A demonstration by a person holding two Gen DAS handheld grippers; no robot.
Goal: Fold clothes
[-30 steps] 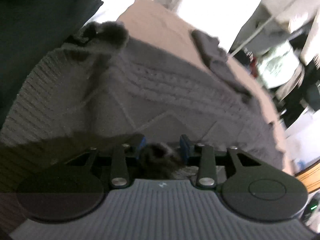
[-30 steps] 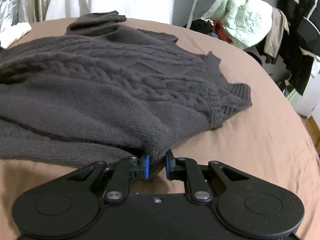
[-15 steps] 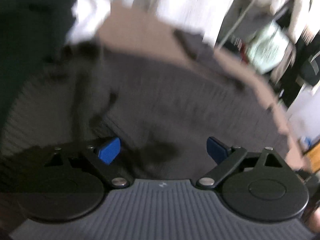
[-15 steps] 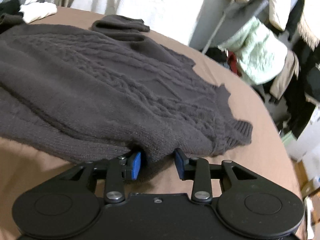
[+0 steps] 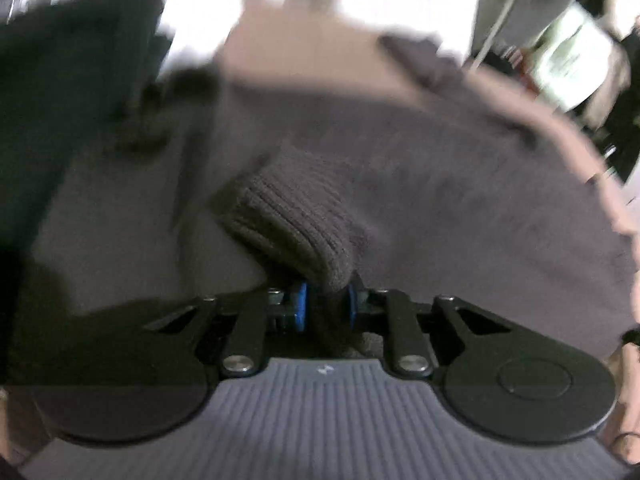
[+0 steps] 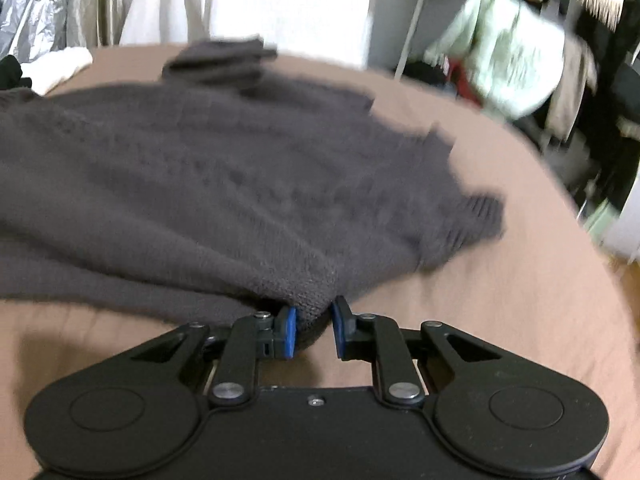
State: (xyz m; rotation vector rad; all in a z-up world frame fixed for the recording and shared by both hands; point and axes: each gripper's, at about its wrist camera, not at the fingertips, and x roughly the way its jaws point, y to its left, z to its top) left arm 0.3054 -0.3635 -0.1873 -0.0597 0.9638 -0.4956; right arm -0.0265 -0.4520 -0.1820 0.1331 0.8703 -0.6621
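A dark grey cable-knit sweater (image 6: 200, 184) lies spread on a brown bed sheet (image 6: 500, 320). In the left wrist view, its ribbed cuff (image 5: 292, 220) rises from the sweater body (image 5: 460, 200) and runs down between the blue pads. My left gripper (image 5: 326, 310) has its jaws closing and pressing on that cuff. In the right wrist view, the sweater's near folded edge bulges between the blue pads. My right gripper (image 6: 313, 330) has its jaws closing on that edge. A ribbed corner (image 6: 476, 220) of the sweater sticks out to the right.
A white cloth (image 6: 60, 64) lies at the bed's far left, and a small dark folded piece (image 6: 224, 60) at the back. A rack with hanging clothes (image 6: 512, 60) stands to the right. A black garment (image 5: 60, 100) fills the left of the left wrist view.
The left gripper let go of a fluffy bit, opened wide, then closed on the ribbed cuff. The right gripper widened and closed again on the sweater's near edge.
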